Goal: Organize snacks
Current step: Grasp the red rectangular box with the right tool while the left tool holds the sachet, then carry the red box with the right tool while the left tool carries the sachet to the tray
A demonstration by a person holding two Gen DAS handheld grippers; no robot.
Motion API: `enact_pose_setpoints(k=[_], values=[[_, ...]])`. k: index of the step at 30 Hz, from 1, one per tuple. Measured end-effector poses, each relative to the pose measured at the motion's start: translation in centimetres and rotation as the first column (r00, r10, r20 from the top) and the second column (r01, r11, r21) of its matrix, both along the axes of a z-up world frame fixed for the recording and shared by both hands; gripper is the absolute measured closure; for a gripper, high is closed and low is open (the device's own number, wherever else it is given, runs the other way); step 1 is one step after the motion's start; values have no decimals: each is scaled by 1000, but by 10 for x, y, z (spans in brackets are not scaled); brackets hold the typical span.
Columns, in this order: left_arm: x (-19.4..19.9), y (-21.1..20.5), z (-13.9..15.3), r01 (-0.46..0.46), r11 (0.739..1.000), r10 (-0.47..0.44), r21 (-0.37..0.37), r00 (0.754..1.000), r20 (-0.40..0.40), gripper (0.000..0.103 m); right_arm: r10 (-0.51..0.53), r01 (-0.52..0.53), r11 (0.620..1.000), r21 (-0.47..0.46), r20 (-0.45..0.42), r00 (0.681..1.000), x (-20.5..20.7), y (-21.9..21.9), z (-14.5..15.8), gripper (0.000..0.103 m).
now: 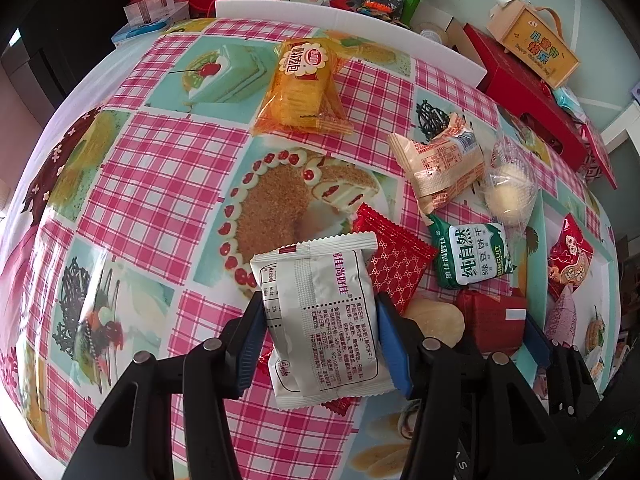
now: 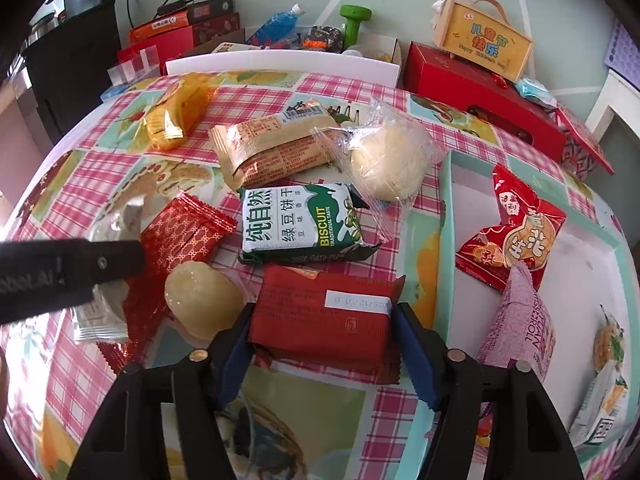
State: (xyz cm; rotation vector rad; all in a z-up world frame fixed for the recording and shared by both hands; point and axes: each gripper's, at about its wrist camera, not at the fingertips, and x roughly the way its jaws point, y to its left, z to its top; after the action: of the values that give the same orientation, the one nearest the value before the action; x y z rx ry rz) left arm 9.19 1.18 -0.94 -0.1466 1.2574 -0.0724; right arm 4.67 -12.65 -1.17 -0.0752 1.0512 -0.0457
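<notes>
White packet (image 1: 320,320) clamped in left claw (image 1: 320,344); right claw (image 2: 324,344) pads pressing dark red packet (image 2: 324,316) ends.

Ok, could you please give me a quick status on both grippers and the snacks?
Left gripper shut on white packet. Right gripper shut on dark red packet. Green biscuit pack close behind it.

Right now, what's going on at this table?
A person is sorting snacks with two handheld grippers. The left gripper is clamped on a white snack packet. The right gripper straddles a dark red packet lying on the tablecloth. Several snacks already sit in the teal-rimmed box; more lie loose.
</notes>
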Motion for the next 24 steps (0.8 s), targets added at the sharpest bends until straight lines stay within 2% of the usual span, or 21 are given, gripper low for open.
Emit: enact_pose_setpoints(k=[14, 24], values=[[-1, -3, 5, 1, 1000, -2, 18, 1000, 27, 48, -35, 34, 999, 42, 35, 999, -2, -8, 16, 39], [-11, 6, 35, -14, 1000, 14, -1, 993, 118, 48, -57, 39, 995, 92, 193, 980, -19, -15, 66, 39]])
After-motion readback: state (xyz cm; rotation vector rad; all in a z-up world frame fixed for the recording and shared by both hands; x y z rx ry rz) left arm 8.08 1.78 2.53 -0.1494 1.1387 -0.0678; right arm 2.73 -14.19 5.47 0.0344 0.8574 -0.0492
